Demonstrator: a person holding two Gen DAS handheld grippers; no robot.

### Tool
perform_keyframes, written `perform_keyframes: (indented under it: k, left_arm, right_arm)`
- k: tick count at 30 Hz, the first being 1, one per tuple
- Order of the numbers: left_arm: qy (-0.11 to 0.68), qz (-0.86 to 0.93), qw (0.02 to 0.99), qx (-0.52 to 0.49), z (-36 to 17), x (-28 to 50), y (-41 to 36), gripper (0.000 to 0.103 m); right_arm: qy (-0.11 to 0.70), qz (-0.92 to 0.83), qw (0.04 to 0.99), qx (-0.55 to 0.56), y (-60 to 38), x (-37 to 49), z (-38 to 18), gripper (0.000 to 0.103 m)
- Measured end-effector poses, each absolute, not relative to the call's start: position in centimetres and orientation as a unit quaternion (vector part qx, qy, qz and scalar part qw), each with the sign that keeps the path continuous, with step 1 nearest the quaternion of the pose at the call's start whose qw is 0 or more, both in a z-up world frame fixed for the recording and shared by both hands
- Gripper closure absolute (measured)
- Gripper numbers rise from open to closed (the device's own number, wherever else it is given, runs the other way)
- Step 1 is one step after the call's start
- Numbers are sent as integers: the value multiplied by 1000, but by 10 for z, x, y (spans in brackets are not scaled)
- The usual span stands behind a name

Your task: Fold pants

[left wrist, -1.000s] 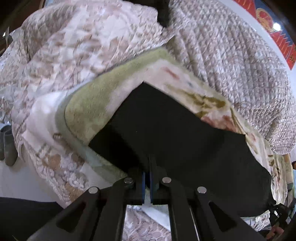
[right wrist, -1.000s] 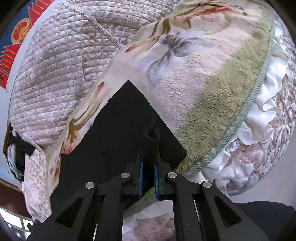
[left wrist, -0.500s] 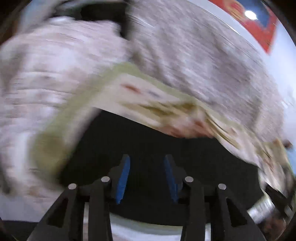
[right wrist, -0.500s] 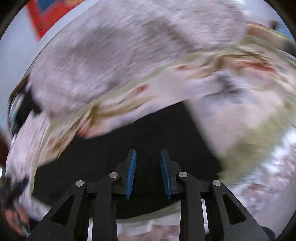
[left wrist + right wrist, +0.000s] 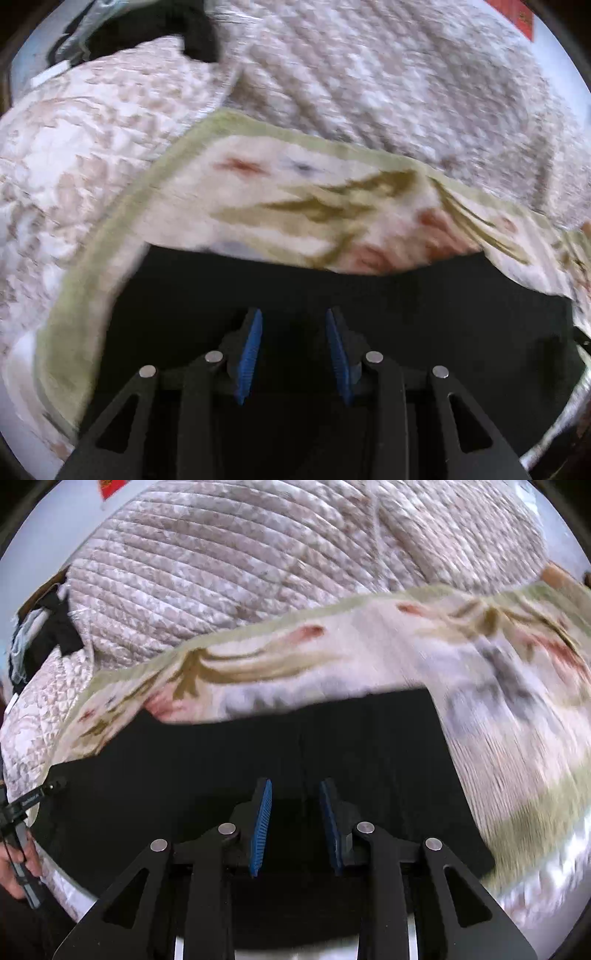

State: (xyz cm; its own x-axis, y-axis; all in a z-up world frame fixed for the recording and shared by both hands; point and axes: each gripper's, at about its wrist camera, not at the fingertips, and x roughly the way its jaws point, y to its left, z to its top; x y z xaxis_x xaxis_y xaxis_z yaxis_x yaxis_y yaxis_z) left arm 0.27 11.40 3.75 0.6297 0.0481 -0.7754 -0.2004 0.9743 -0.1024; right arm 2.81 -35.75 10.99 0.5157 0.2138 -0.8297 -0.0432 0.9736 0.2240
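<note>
We judge one fold done: pants flat on blanket; left gripper, right gripper agape, empty

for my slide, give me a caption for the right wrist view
Right gripper, jaws open, above black pants laid flat on a floral blanket.

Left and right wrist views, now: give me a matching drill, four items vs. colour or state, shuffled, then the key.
Column 1:
1. pants
2. floral blanket
3. quilt
4. left gripper

Column 2:
A. open, nothing between the pads
B. black, lying flat
C. cream with green border
D. pinkish-beige, stitched in ridges

Pairs: 1-B, 2-C, 3-D, 4-A
</note>
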Motion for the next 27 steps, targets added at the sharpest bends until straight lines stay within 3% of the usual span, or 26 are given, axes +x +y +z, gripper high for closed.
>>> perform_keyframes:
  k: [2, 8, 15, 27]
  left_arm:
    - [431, 103, 892, -94, 33, 11, 136, 64]
    - [413, 121, 896, -106, 27, 18, 155, 64]
    - [395, 122, 902, -123, 35, 7, 152, 64]
    - [377, 84, 913, -130, 48, -70, 129, 63]
  right_arm:
    - [490, 59, 866, 79, -360, 37, 107, 65]
    - [510, 9, 852, 120, -392, 75, 77, 68]
    - [470, -18, 877, 97, -389, 66, 96, 67]
    - [472, 111, 874, 30, -299, -8, 110, 67]
